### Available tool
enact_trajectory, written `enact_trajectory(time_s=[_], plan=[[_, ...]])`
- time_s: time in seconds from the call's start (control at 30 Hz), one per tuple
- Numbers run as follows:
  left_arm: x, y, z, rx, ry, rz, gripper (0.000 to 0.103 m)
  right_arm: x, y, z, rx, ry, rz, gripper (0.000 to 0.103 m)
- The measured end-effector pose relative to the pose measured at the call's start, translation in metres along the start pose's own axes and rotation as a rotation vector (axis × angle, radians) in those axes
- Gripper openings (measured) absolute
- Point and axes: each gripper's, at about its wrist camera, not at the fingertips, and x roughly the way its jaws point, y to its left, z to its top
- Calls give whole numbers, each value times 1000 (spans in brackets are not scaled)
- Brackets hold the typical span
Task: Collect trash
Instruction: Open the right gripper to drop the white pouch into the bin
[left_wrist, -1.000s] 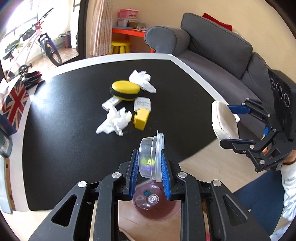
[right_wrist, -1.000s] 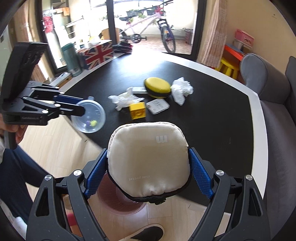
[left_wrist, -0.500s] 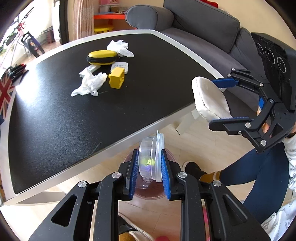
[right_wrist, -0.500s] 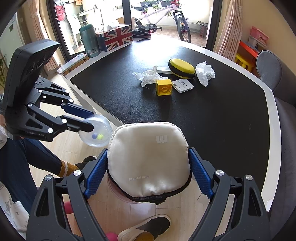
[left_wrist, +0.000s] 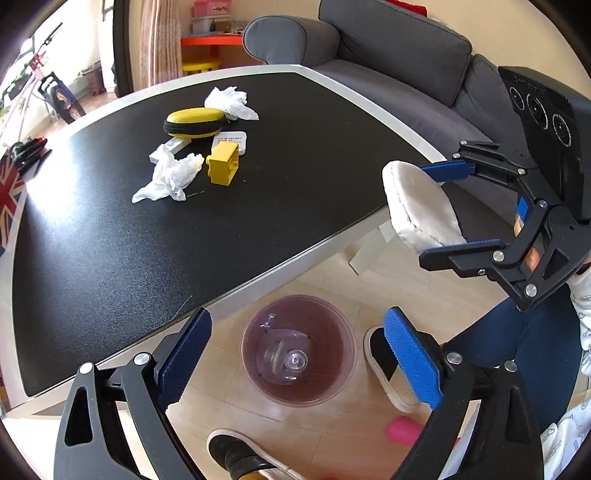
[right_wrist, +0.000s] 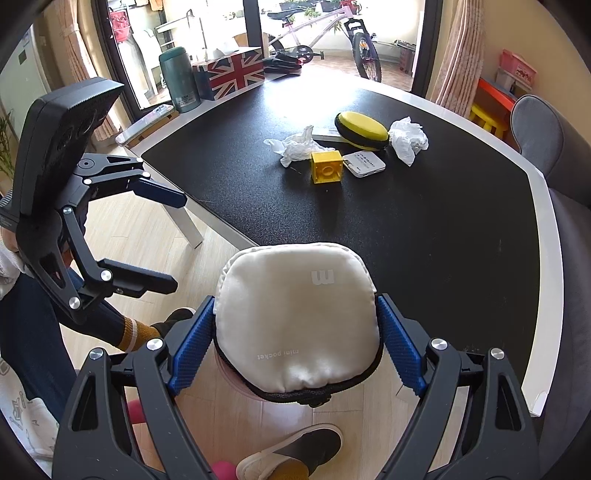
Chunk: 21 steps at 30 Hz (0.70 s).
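Left gripper (left_wrist: 297, 354): jaws have just been opening and stand wide, nothing between the blue pads; it hangs over a translucent pink round bin (left_wrist: 298, 349) on the wooden floor. Clear plastic lidded cup (left_wrist: 284, 360): lies inside that bin

Right gripper (right_wrist: 295, 341): clamped on a cream padded fabric pouch with black zip edge (right_wrist: 299, 317), one pad on each side, at 6 o'clock of the black table with white rim (right_wrist: 406, 229)

Table centre: crumpled white tissue (left_wrist: 170, 177) at 9 o'clock of a yellow plastic block (left_wrist: 222, 168); second crumpled white tissue (left_wrist: 231, 103) at 1 o'clock of a yellow-and-black oval case (left_wrist: 194, 122)
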Motion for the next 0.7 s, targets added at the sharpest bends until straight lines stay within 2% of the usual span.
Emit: enact_trajectory(time_s=[0.4, 0.7], plan=[[-17, 14, 2, -42, -39, 25, 93, 4, 7, -1, -20, 7, 23, 84], [-34, 34, 5, -99, -89, 47, 93, 8, 22, 3, -57, 11, 73, 84]])
